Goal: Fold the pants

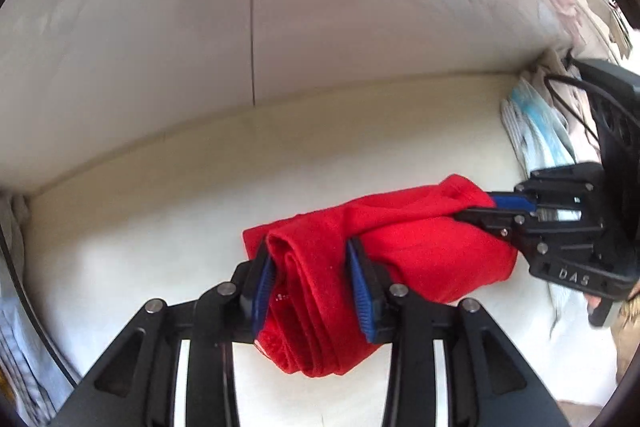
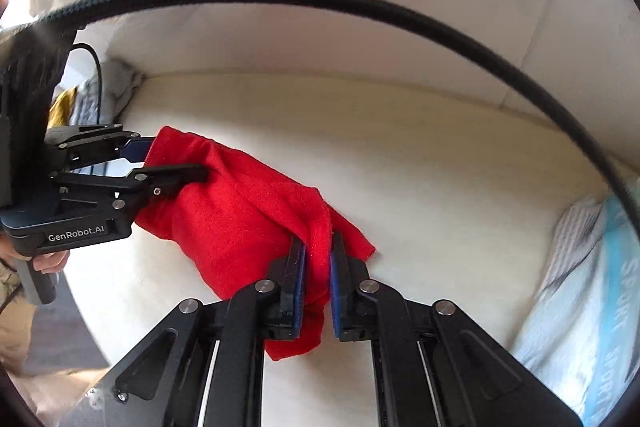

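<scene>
The red pants lie bunched in a folded roll on a cream sofa seat, the long axis running straight from one hand-held gripper to the other. The left hand-held gripper straddles one end, its blue pads seemingly touching the thick folds, though that is hard to judge. The right hand-held gripper is clamped on the other end. Only the right view shows a hand and a black cable.

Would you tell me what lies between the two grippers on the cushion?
Only the bunched red pants span the stretch from the left gripper to the right gripper; the right wrist view shows this best.
</scene>
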